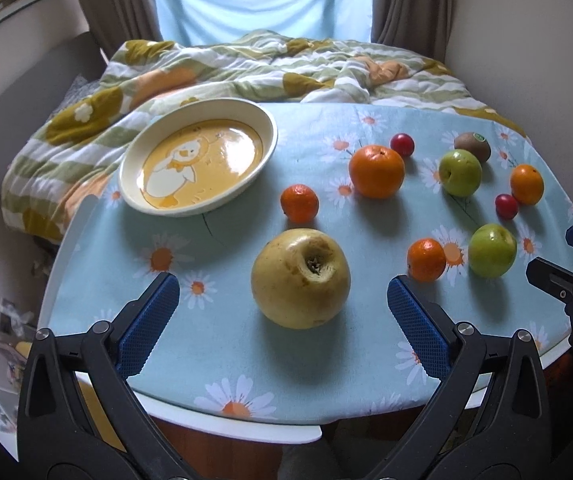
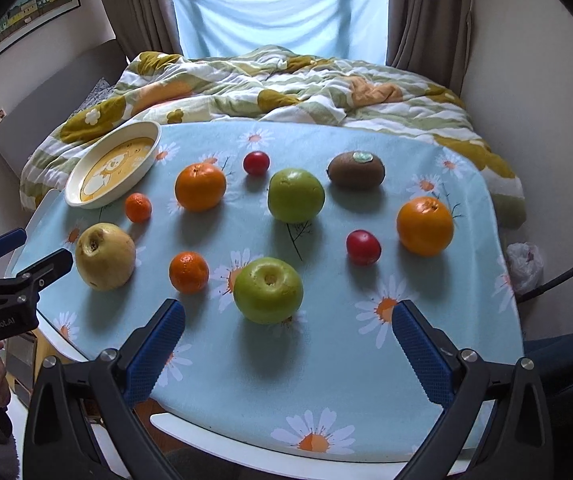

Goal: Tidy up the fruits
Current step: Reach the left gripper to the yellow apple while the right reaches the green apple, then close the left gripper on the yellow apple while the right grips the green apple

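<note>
Fruits lie spread on a table with a light blue daisy cloth [image 1: 226,340]. A large yellow apple [image 1: 300,278] sits just ahead of my open, empty left gripper [image 1: 284,296]. A green apple [image 2: 268,290] sits just ahead of my open, empty right gripper [image 2: 288,320]. Around them lie a second green apple [image 2: 296,195], two oranges [image 2: 200,186] [image 2: 425,225], two small mandarins [image 2: 188,272] [image 2: 138,207], two small red fruits [image 2: 362,247] [image 2: 256,163] and a kiwi [image 2: 356,170]. An empty cream plate with a duck picture [image 1: 198,156] stands at the table's far left.
A bed with a rumpled green and yellow quilt [image 2: 286,84] lies right behind the table, under a curtained window. The table's white front edge [image 1: 246,424] is close below my grippers. A white bag [image 2: 526,264] lies off the table's right side.
</note>
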Demonstrator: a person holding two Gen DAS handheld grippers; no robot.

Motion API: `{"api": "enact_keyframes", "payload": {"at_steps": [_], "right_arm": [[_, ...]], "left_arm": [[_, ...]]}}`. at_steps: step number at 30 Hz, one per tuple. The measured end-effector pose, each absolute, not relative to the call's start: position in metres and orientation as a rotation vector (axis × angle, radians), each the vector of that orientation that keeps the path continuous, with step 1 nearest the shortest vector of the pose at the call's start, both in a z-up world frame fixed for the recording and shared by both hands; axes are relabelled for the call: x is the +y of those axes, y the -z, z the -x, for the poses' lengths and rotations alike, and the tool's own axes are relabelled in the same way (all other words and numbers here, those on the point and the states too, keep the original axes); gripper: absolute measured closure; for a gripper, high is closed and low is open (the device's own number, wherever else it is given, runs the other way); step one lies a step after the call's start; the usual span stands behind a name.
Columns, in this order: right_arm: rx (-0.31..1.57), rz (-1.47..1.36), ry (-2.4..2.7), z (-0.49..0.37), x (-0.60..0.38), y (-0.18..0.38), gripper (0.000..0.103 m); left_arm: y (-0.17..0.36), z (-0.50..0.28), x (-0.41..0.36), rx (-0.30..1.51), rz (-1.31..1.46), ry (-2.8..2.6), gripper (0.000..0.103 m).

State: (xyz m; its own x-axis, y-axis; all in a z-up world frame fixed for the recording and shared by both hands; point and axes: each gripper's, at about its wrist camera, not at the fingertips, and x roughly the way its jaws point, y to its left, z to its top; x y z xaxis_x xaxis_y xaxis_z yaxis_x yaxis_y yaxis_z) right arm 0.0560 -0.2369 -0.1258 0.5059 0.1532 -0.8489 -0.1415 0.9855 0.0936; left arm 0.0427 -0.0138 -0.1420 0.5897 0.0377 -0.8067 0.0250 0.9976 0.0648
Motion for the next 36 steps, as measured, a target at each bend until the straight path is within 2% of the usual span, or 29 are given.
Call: {"api": "enact_keyframes", "payload": {"at_steps": [7, 11, 12, 15, 18, 20, 22, 25, 32, 36], "right_arm": [[1.061, -0.023, -0.185, -0.068, -0.232, 0.156, 0.001], [1.073, -0.019, -0.197, -0.074, -0.229, 0.164, 0.004], [1.075, -0.016, -0.2, -0.076, -0.228, 0.166, 0.007], [1.083, -0.007, -0.211, -0.08, -0.225, 0.17, 0.014], [1.083, -0.007, -0.212, -0.083, -0.226, 0.172, 0.015], [1.083, -0.007, -0.213, -0.084, -0.225, 0.172, 0.017], [1.09, -0.007, -0.219, -0.086, -0.224, 0.174, 0.028], [1.105, -0.009, -0.228, -0.092, -0.221, 0.178, 0.035], [1.104, 0.016, -0.241, -0.094, -0.213, 0.181, 0.041], [1.094, 0.058, -0.232, -0.093, -0.208, 0.18, 0.048]], "left_arm": [[0.181, -0.061, -0.025, 0.994, -0.114, 0.005, 0.0], [0.188, -0.066, -0.024, 1.006, -0.125, 0.011, 0.0], [0.189, -0.068, -0.024, 1.01, -0.12, 0.014, 0.001], [0.194, -0.073, -0.024, 1.032, -0.113, 0.029, 0.014], [0.198, -0.076, -0.025, 1.035, -0.143, 0.013, 0.022], [0.198, -0.077, -0.024, 1.034, -0.146, 0.021, 0.022], [0.198, -0.076, -0.024, 1.035, -0.153, 0.022, 0.022], [0.198, -0.076, -0.023, 1.037, -0.156, 0.023, 0.023], [0.198, -0.072, -0.016, 1.036, -0.136, 0.01, 0.023], [0.199, -0.067, -0.012, 1.034, -0.121, -0.002, 0.023]]}}
